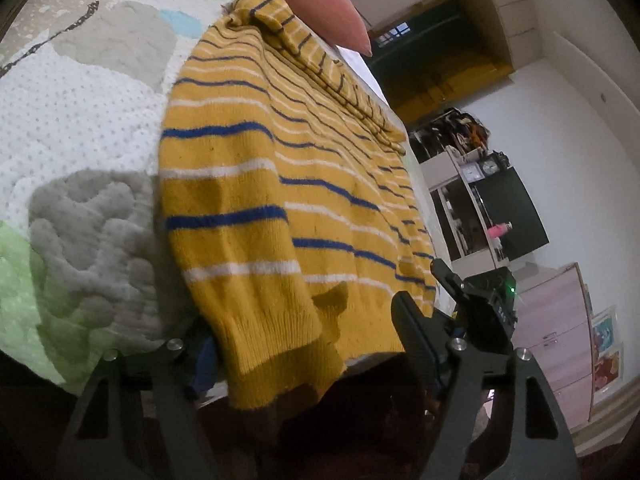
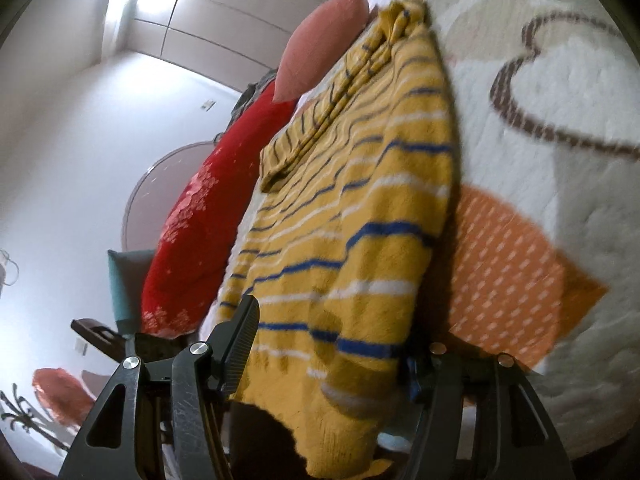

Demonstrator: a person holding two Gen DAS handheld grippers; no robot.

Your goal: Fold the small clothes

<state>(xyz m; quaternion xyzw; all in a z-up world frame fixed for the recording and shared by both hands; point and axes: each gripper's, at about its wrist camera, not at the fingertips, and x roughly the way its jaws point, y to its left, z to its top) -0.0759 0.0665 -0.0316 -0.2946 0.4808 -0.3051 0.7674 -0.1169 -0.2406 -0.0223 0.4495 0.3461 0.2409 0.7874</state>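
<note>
A yellow sweater point(image 1: 280, 152) with blue and white stripes lies flat on the quilted bed cover point(image 1: 80, 120), its sleeves folded in over the body. Its ribbed hem hangs over the bed's near edge, between the jaws of my left gripper point(image 1: 300, 332). The jaws stand wide, and only the right finger point(image 1: 412, 320) shows, while cloth hides the left one. In the right wrist view the other hem corner of the sweater point(image 2: 360, 220) drapes between the wide jaws of my right gripper point(image 2: 332, 332). Its left finger point(image 2: 240, 340) is bare and the right one is covered. Neither gripper visibly pinches the knit.
A pink pillow point(image 1: 320, 0) lies beyond the sweater's collar, and a red cushion point(image 2: 200, 220) runs along the bed's side. My right gripper's body point(image 1: 484, 304) shows past the hem. Shelves with a dark screen point(image 1: 508, 208) and a pink cabinet point(image 1: 560, 320) stand by the wall.
</note>
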